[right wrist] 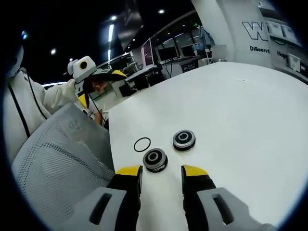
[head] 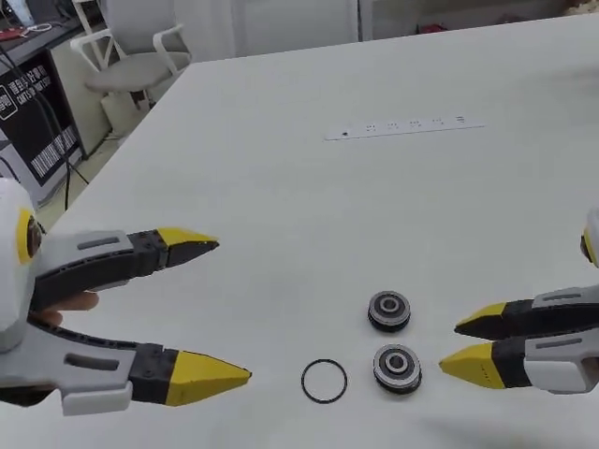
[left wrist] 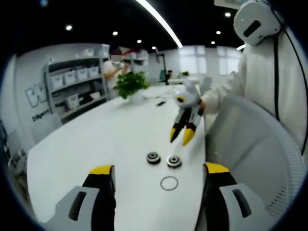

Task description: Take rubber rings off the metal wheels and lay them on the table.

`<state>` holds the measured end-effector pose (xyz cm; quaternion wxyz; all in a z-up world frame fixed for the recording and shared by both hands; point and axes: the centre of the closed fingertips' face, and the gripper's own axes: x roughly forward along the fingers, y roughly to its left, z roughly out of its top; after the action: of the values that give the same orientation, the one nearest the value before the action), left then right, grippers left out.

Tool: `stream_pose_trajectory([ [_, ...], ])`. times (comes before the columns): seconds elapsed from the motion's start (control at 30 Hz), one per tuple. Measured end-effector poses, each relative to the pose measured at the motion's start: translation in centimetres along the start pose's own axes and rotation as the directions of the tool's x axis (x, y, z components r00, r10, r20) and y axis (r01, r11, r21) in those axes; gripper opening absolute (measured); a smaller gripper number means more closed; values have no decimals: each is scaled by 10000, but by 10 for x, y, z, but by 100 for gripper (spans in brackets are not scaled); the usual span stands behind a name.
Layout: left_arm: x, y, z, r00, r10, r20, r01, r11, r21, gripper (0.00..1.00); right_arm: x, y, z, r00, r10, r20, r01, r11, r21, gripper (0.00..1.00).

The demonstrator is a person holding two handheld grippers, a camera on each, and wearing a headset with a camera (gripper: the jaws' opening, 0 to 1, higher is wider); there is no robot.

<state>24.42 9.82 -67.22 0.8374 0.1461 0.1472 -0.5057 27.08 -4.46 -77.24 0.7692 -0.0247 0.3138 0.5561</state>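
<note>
**One ring down, right claw lined up on a wheel**

Nearest me, a loose rubber ring (head: pixel 324 381) lies flat on the table (head: pixel 281 168). Beside it, my right gripper (head: pixel 450 343), jaws narrowly parted and empty, points at the near wheel (head: pixel 397 367), probably to pinch it. My left gripper (head: pixel 232 311) hangs wide open and empty, and the far wheel (head: pixel 389 311) sits just beyond.

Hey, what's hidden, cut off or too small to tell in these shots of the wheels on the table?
- Farther round metal wheel and nearer round metal wheel: too small in all three views to tell whether a rubber ring sits on either.
- Wheels' undersides: hidden against the white table.
- Right yellow-tipped gripper: body cut off by the head view's right edge.
- Markings on the flat white strip: too small, head view.
</note>
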Motion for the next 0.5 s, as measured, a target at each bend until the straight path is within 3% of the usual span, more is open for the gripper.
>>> stream_pose_trajectory([
  [0.33, 27, -2, 22, 9981, -565, 236, 550, 9965, 629, 72, 6, 1, 0, 9999, 12, 166, -13, 10000, 63, 29],
  [0.5, 39, -4, 24, 9963, -833, 217, 811, 9928, 881, 70, 9, 2, -2, 10000, 21, 85, -20, 10000, -83, 30],
])
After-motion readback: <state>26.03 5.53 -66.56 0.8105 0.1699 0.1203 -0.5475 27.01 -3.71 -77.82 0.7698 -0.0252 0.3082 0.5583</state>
